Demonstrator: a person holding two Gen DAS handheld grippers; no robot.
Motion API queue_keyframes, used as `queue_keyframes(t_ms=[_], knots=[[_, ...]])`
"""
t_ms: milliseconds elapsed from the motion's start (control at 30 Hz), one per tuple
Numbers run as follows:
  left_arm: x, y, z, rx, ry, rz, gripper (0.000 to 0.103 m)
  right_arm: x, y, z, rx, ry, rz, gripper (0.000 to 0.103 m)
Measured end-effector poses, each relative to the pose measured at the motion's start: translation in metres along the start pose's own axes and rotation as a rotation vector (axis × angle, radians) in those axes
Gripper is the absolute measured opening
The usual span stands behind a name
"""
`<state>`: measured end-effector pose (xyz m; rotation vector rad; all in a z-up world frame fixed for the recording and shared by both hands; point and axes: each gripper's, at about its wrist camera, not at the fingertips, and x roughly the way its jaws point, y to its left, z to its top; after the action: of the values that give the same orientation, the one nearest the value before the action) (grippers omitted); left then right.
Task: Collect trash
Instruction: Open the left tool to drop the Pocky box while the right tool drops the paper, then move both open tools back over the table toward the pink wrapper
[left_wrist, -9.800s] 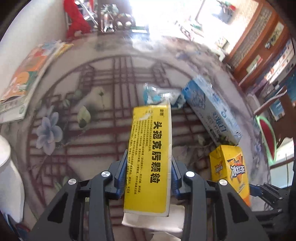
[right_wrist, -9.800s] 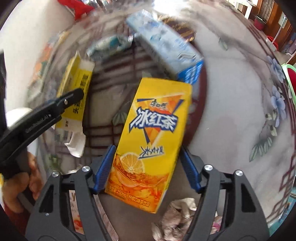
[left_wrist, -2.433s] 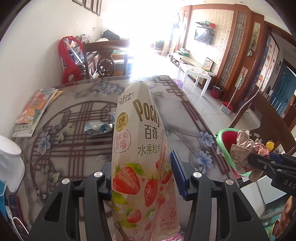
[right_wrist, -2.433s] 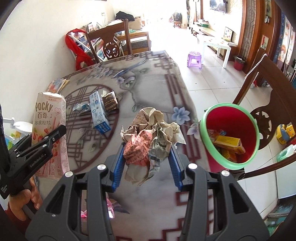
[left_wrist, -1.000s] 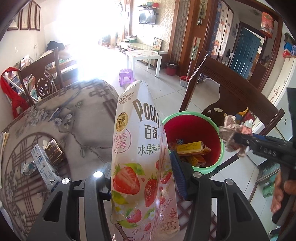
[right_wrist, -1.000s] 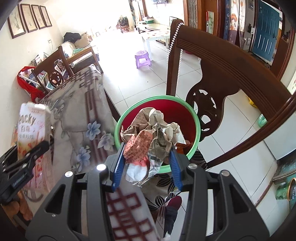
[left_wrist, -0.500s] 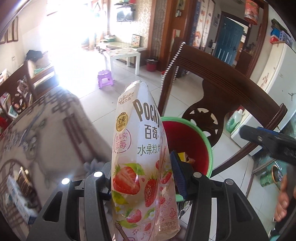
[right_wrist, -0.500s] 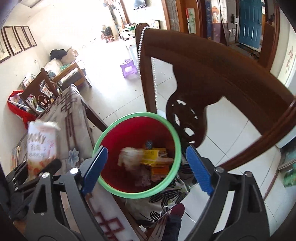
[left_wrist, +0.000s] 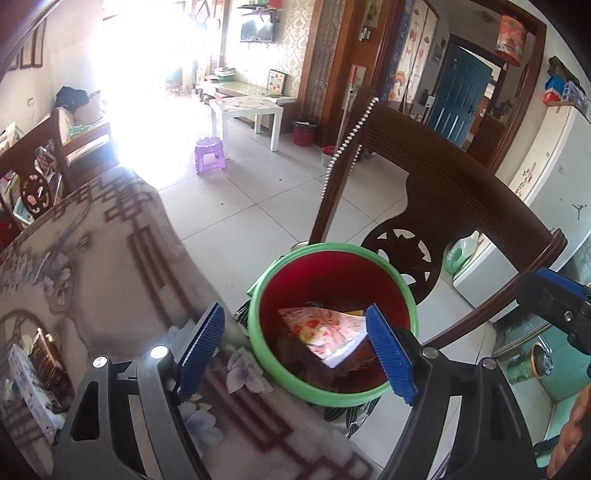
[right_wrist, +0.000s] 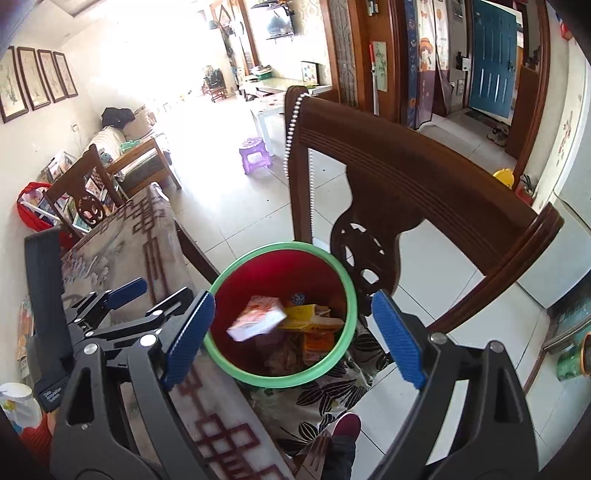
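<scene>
Green-rimmed red plastic waste bin (left_wrist: 288, 384) sits on the tiled floor between the patterned grey-and-maroon tablecloth edge (left_wrist: 122, 266) and the dark carved wooden chair (left_wrist: 436, 192). Left gripper (left_wrist: 295, 354) released, blue ribbed pads wide apart and gripping nothing; the pink-and-white strawberry-print snack pouch (left_wrist: 325, 338) is inside the bin mouth, lying flat-ish and tilted, framed between the left pads in that view but clear of both (print too blurred to read here). Right wrist view shows the same pouch (right_wrist: 258, 317) as a blurred pink/white slab over the other rubbish, apart from any finger. Right gripper (right_wrist: 293, 338) likewise spread wide, nothing between its pads, aimed down at the bin (right_wrist: 343, 343). Under the pouch: flattened yellow cartons (right_wrist: 314, 321) with dark print, not legible, plus crumpled brownish paper (right_wrist: 284, 356). Only readable-looking writing is small white lettering on the left gripper's black body (right_wrist: 51, 393), too small to make out. Left on the table: white-and-blue carton (left_wrist: 31, 391) and a dark brown packet (left_wrist: 48, 365) beside it, touching or nearly so.
</scene>
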<state>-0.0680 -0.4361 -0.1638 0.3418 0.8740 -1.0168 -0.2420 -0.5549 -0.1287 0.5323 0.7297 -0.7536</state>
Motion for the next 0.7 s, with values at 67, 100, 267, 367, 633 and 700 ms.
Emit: queue_keyframes(t_ms=[67,100,267,367,633,700], knots=[[-0.014,0.016,-0.008,-0.038,-0.008,0.025,0.08,-0.001,0.012,-0.002,-0.017,0.005,0.016,0.085],[-0.025,0.027,-0.015,-0.064,-0.015,0.041,0.08,-0.001,0.019,-0.005,-0.026,0.009,0.025,0.085],[-0.071,0.077,-0.05,-0.19,-0.056,0.154,0.08,-0.003,0.06,-0.02,-0.092,0.038,0.073,0.085],[-0.091,0.105,-0.076,-0.289,-0.056,0.188,0.08,-0.004,0.087,-0.032,-0.139,0.055,0.105,0.085],[-0.142,0.17,-0.13,-0.411,-0.063,0.322,0.08,-0.006,0.16,-0.067,-0.249,0.109,0.197,0.085],[-0.156,0.183,-0.138,-0.438,-0.082,0.327,0.08,-0.008,0.175,-0.074,-0.274,0.115,0.215,0.085]])
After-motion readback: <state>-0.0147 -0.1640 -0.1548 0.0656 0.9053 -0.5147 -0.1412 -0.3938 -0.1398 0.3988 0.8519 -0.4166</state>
